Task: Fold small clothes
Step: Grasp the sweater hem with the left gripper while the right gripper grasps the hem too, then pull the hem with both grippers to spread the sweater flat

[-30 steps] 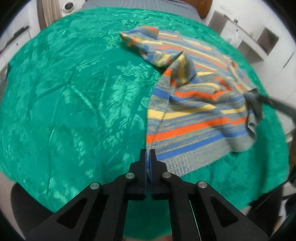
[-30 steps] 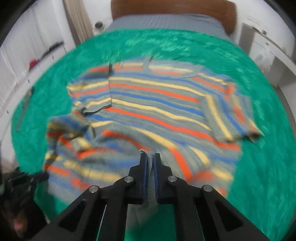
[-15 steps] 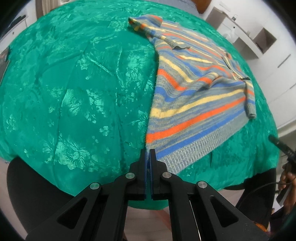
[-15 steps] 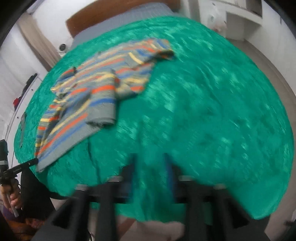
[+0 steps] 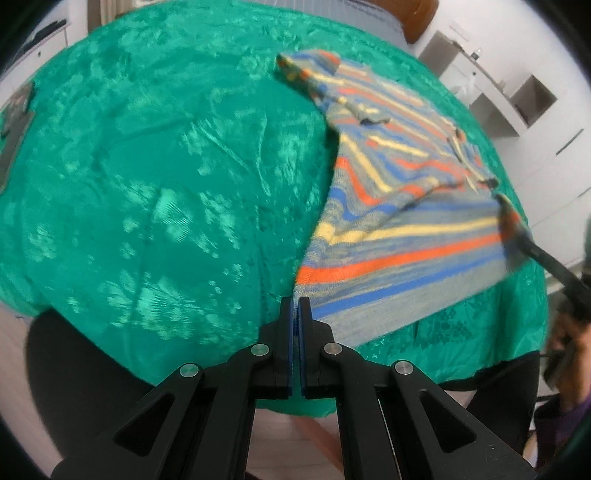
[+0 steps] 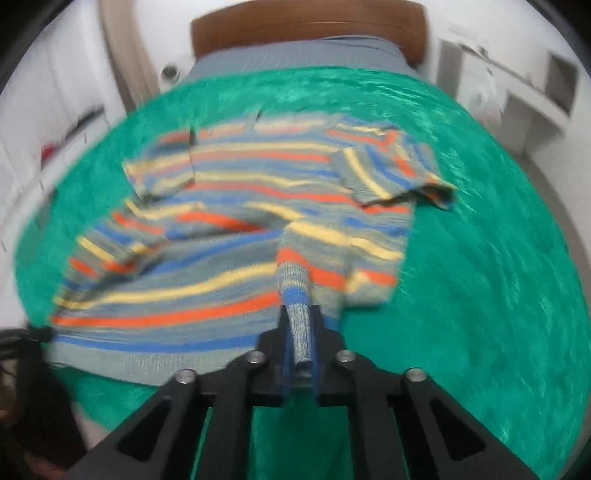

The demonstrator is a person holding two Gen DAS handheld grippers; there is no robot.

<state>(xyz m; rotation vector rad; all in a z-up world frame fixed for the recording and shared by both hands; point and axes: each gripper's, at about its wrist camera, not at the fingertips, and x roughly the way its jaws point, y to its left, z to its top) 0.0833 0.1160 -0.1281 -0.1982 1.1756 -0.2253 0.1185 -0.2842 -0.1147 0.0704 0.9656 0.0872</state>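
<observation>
Left claw [image 5: 295,310] is clamped tight on the near hem corner of the striped sweater [image 5: 402,236], and the right claw [image 6: 300,325] has just snapped closed, with a bunched strip of the hem pinched between its pads. The sweater itself (grey knit, orange, yellow and blue stripes) is spread over a surface covered in a shiny green patterned cloth [image 5: 155,177], lying toward the far right of it in the left wrist view, with a sleeve flopped out at each side. Behind the surface there's a bed with a grey cover [image 6: 295,55] and a brown headboard [image 6: 306,26], plus white shelving [image 5: 517,99] off to the right. The right wrist picture is pretty smeared, so finer detail on the knit is lost. Compared to half a second back, the right claw was out over bare green cloth with its jaws apart and nothing in them, and the sweater sat far off to its left; now it's back at the hem. The left claw's grip on its corner looks the same as a second ago.
</observation>
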